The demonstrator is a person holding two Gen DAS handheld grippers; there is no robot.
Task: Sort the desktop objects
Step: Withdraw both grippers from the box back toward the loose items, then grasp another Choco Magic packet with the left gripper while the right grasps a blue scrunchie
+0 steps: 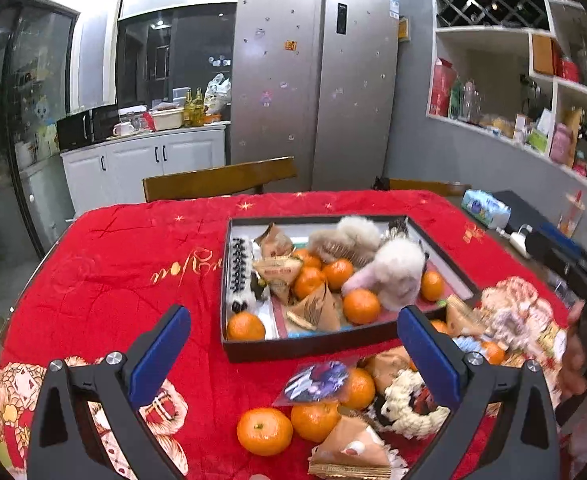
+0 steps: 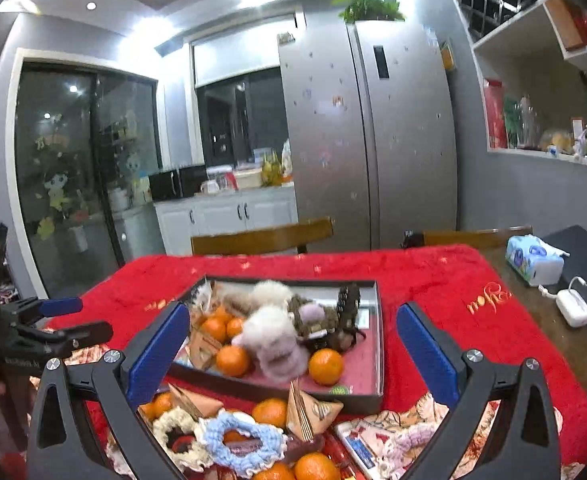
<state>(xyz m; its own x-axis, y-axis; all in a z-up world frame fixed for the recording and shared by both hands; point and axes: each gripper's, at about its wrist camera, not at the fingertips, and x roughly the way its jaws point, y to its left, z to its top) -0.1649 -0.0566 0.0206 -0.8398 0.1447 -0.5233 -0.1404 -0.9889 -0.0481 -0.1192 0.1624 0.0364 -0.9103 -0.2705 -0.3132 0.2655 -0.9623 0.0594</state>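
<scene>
Both the left gripper (image 1: 293,354) and right gripper (image 2: 293,354) hang released, jaws wide, above the red quilted tablecloth (image 1: 133,264). The shallow dark rectangular box (image 1: 313,346) at twelve o'clock holds orange mandarins (image 1: 360,306) and what look like fluffy white scrunchies (image 1: 399,272).

Red cloth (image 1: 133,248) — gold script; orange tangerines (image 1: 264,431); blue-padded tongs (image 2: 293,350).

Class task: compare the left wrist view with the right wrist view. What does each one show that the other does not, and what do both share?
Only the left wrist view shows a dark printed packet lying on tangerines in front of the tray.

Only the right wrist view shows a light blue crocheted scrunchie near the camera, white earbud case on bare wood, and the left gripper at the left edge.

Both show the dark tray holding tangerines and fluffy toys, the red tablecloth, the tissue pack and the fridge. Both grippers are open.
</scene>
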